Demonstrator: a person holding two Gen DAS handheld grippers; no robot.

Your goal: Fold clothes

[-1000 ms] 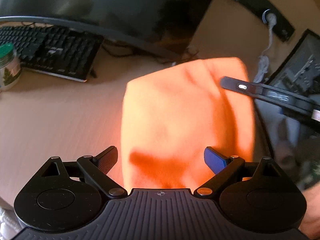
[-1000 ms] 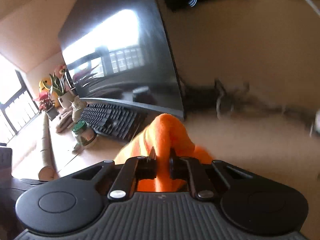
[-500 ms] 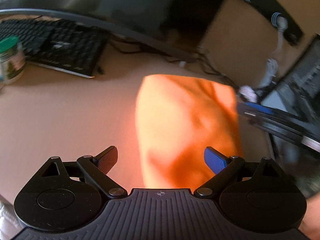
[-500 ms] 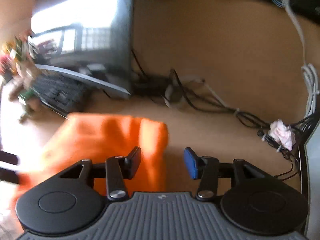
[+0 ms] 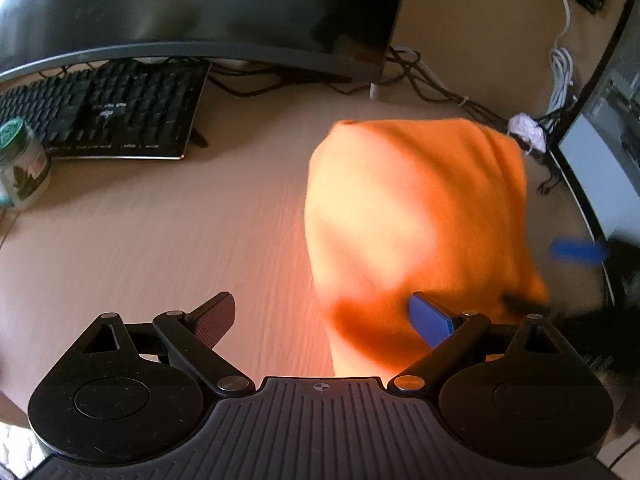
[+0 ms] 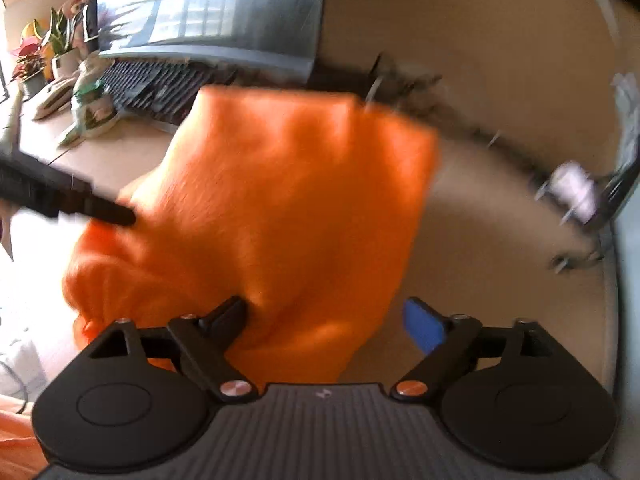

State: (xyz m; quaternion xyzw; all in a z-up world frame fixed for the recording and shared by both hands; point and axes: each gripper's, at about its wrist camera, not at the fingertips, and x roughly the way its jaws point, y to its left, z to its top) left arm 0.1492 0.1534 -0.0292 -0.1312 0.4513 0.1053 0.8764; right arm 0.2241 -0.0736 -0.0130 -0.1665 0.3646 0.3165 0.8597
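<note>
One folded orange garment (image 5: 416, 216) lies on the wooden surface (image 5: 160, 240), right of the black keyboard (image 5: 104, 116). Both hand-held grippers are spread, holding nothing: the left hand-held gripper (image 5: 320, 316) and right hand-held gripper (image 6: 324, 318) sit at the cloth's near edge.

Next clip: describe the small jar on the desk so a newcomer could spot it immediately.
Start at the wide dark monitor and drop to the black keyboard beneath it. Just off the keyboard's left end stands the jar: clear glass, green lid, green-printed label, the only upright container on that stretch of desk.
</note>
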